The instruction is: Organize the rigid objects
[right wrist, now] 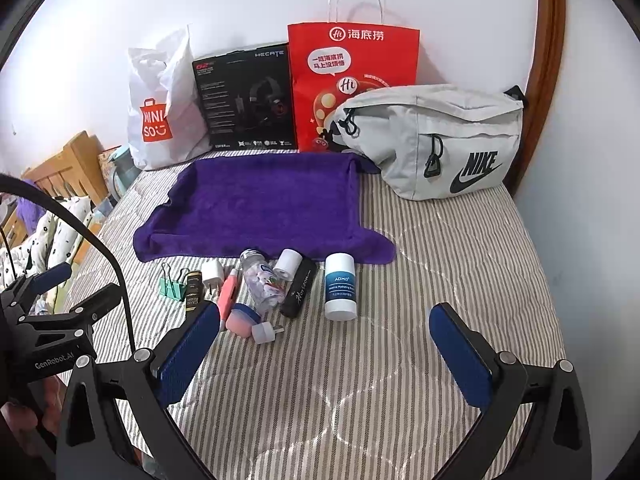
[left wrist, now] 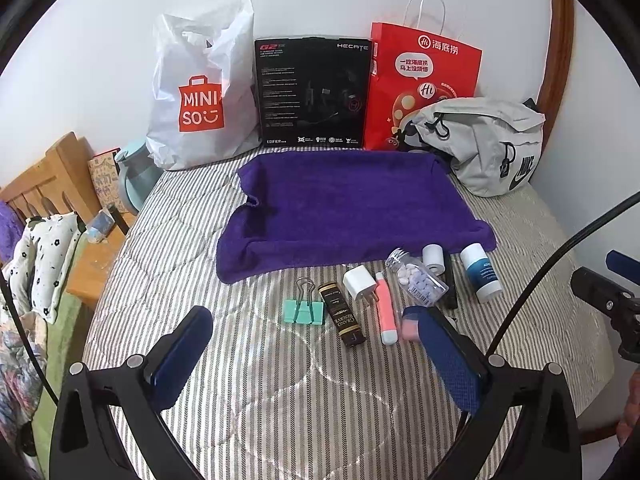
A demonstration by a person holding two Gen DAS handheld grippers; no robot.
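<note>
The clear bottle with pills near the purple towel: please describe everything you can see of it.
The clear bottle looks like transparent plastic with a silvery cap pointing toward the purple towel. It lies on its side on the striped bed cover, about half full of pale round tablets, with a printed label near its base. It sits between the pink tube and the black tube, close to the white roll. Neither gripper touches it.

The bed cover (right wrist: 440, 264) is showing grey and white stripes, and the towel (right wrist: 264, 208) is lying deep purple on it. The binder clip (left wrist: 303, 312) is showing mint green, the pen-like stick (left wrist: 386, 312) coral pink with white ends, and the charger plug (left wrist: 358, 282) white. The paper bag (right wrist: 352, 80) is glowing red, the headset box (right wrist: 244, 100) black and the waist bag (right wrist: 440, 136) pale grey with a black logo.
</note>
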